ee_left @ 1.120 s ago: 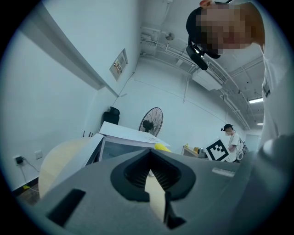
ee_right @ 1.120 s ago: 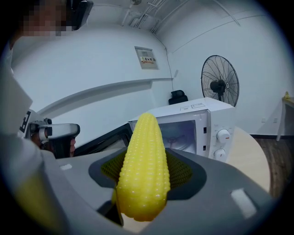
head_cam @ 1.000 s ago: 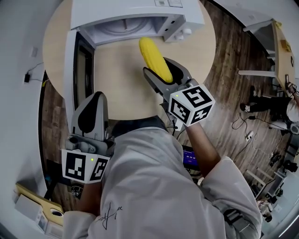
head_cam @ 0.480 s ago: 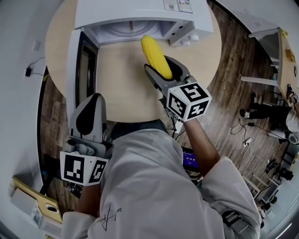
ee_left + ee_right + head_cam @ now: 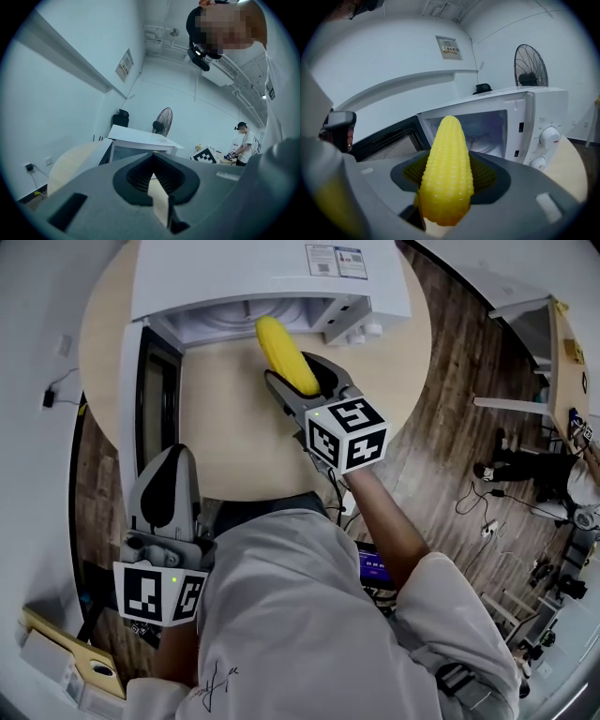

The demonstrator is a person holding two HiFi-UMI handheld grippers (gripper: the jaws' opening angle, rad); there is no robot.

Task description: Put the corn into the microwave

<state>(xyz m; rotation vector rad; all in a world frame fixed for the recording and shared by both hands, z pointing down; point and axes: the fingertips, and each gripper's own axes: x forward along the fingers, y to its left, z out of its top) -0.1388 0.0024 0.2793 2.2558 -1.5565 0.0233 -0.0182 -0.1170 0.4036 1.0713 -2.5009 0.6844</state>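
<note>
Corn (image 5: 284, 354) first: where was it, and what had hold of it?

My right gripper (image 5: 300, 376) had it, jaws spread wide and clamped on the thick lower part of the cob, one pad on each side. The pointed end stuck out past my fingertips toward the far side, aimed at the open microwave (image 5: 272, 277). From above, the tip sat right at the mouth of the cavity, over the table (image 5: 234, 437). I couldn't tell whether it had crossed the sill.

And the other hand?

My left gripper (image 5: 164, 479) hung back at the near left, below the door (image 5: 155, 390), which stood swung out to the left. Its jaws were together with nothing between them.

How did you expect the cob to handle?

Stiff and fairly light, I judged. The rows of kernels give the pads something to bite, but the surface looked glossy and the shape tapers, so it could creep forward out of a loose grip. Most of its length overhung the pads, so a knock on the tip might pivot it. The thick end was the right place to hold — near the middle of the pads.
</note>
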